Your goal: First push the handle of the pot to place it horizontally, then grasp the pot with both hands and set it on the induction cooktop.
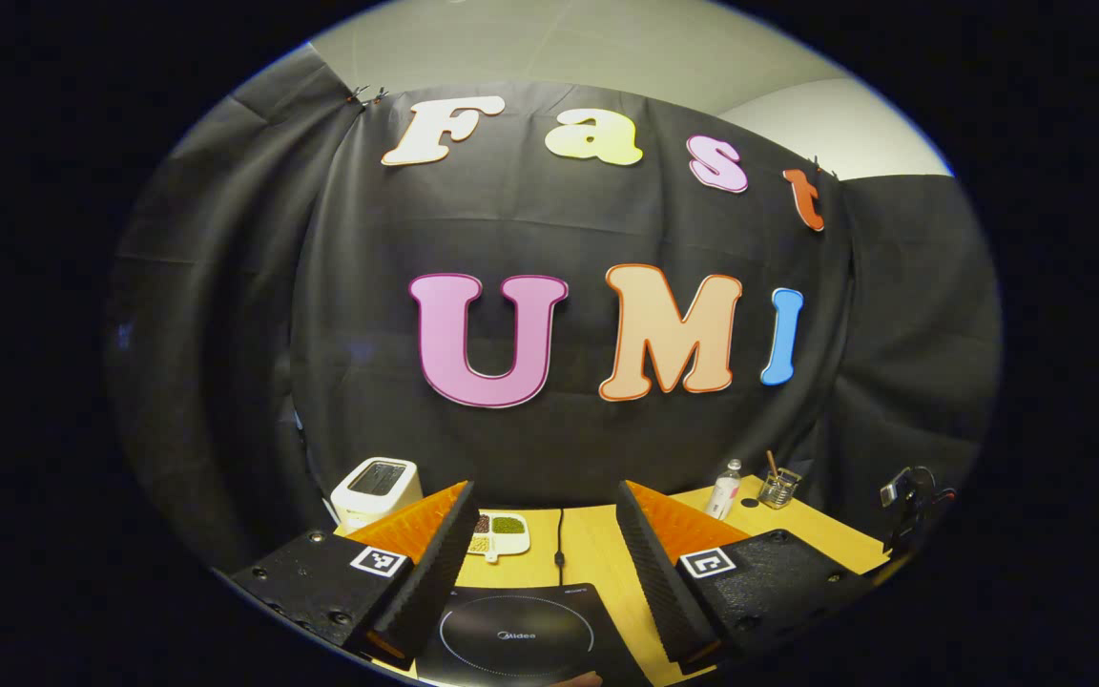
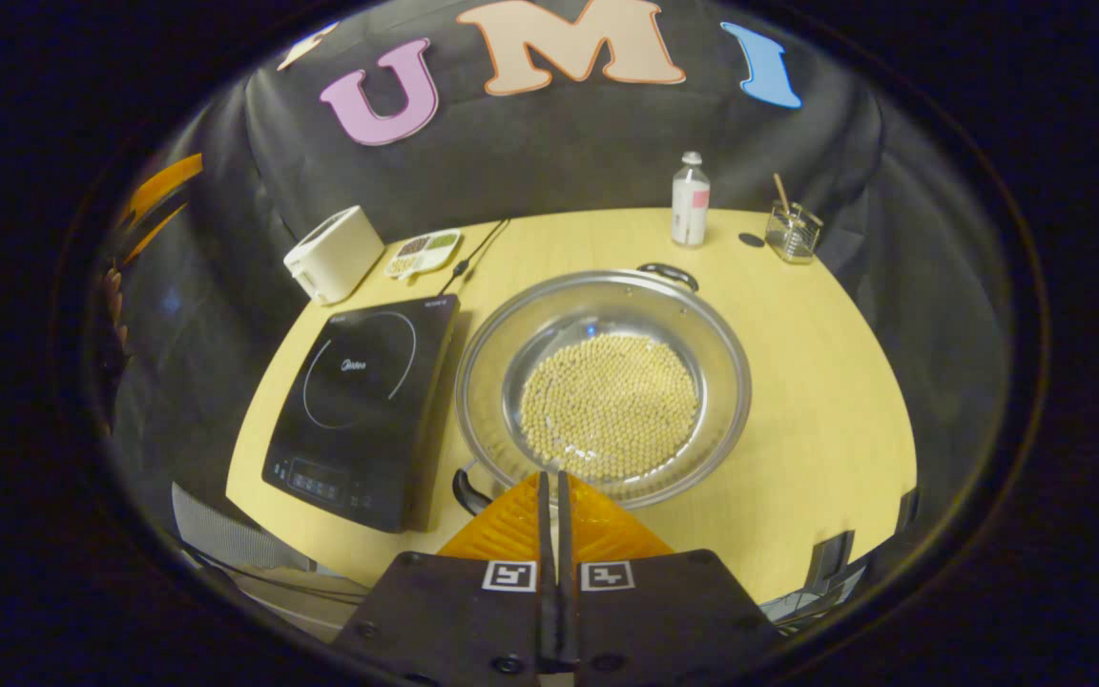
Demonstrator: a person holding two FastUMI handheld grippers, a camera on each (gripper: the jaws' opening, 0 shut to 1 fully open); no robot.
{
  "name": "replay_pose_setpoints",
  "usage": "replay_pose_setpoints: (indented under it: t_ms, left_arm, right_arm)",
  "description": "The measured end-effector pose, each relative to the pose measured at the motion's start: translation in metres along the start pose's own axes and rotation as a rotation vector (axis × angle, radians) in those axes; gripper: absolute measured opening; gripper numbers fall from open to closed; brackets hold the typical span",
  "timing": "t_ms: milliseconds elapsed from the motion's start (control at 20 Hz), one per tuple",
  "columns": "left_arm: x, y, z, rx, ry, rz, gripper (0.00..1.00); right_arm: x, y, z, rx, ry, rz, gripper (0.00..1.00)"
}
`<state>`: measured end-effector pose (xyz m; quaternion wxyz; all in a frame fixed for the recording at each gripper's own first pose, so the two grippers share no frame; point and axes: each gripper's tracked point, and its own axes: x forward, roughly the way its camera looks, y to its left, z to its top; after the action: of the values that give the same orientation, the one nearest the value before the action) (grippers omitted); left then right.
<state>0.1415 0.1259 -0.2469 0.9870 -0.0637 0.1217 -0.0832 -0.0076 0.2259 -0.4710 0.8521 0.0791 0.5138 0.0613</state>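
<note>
Pot (image 2: 604, 386) handles (image 2: 669, 275) on a near-far axis beside cooktop (image 2: 359, 401).

A: What encloses the booth?
B: A black cloth wall (image 1: 549, 229) hangs in folds behind the table (image 2: 826, 382); above the cloth a pale ceiling (image 1: 607, 48) shows.
A: And the table?
B: Light yellow wood with a rounded edge. Ahead of the tongs, along its far side, stand a white toaster (image 2: 333, 253), a divided dish of beans (image 2: 424, 253), a small bottle (image 2: 690, 200) and a glass holder (image 2: 793, 232).
A: The light?
B: Dim, warm on the wood.
</note>
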Motion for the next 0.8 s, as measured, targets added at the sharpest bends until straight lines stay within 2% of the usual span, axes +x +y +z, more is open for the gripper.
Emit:
replay_pose_setpoints:
  t_ms: [200, 250, 300, 450, 800]
  left_arm:
    - [-0.007, 0.016, -0.008, -0.01, 0.012, 0.032, 0.89]
    - [-0.009, 0.019, -0.009, -0.009, 0.012, 0.039, 0.84]
    - [-0.01, 0.021, -0.01, -0.007, 0.013, 0.045, 0.89]
    - [-0.015, 0.028, -0.011, -0.006, 0.012, 0.062, 0.89]
    - [-0.026, 0.043, -0.017, -0.006, 0.017, 0.098, 0.89]
  right_arm:
    - [0.015, 0.0, -0.031, 0.007, 0.097, -0.007, 0.03]
    - [0.02, 0.002, -0.037, 0.006, 0.116, -0.007, 0.03]
    - [0.023, 0.002, -0.042, -0.001, 0.133, -0.009, 0.03]
    - [0.035, 0.002, -0.057, -0.029, 0.176, -0.022, 0.03]
    - [0.048, 0.024, -0.058, -0.04, 0.191, -0.005, 0.03]
